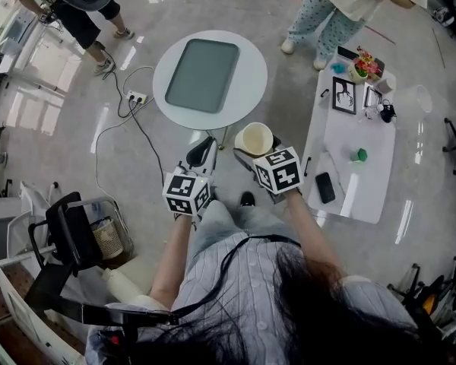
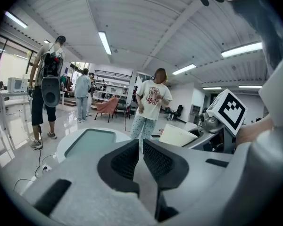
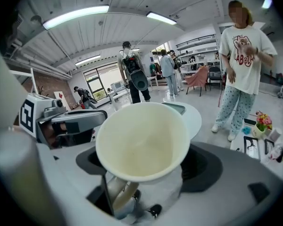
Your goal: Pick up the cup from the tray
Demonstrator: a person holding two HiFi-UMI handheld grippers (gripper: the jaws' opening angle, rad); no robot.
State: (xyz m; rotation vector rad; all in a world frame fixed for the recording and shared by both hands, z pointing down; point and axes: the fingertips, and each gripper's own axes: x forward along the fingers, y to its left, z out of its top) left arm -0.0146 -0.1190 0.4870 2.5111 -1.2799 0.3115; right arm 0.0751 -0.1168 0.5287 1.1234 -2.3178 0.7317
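Note:
A cream cup (image 1: 254,138) with an empty inside (image 3: 141,142) is held in the air just off the near edge of the round white table (image 1: 251,90). My right gripper (image 1: 251,154) is shut on it, low on its body by the handle; the cup hides the jaws in the right gripper view. The grey-green tray (image 1: 203,74) lies bare on the table, farther off and to the left. My left gripper (image 1: 204,150) hangs beside the cup, its jaws shut with nothing between them (image 2: 141,145). From the left gripper view the cup (image 2: 177,135) shows to the right.
A long white table (image 1: 342,181) on the right carries picture frames, a phone (image 1: 325,187) and small items. A person in patterned trousers (image 1: 327,14) stands beyond it. A power strip (image 1: 137,97) and cables lie on the floor at left. A black chair (image 1: 68,234) is near left.

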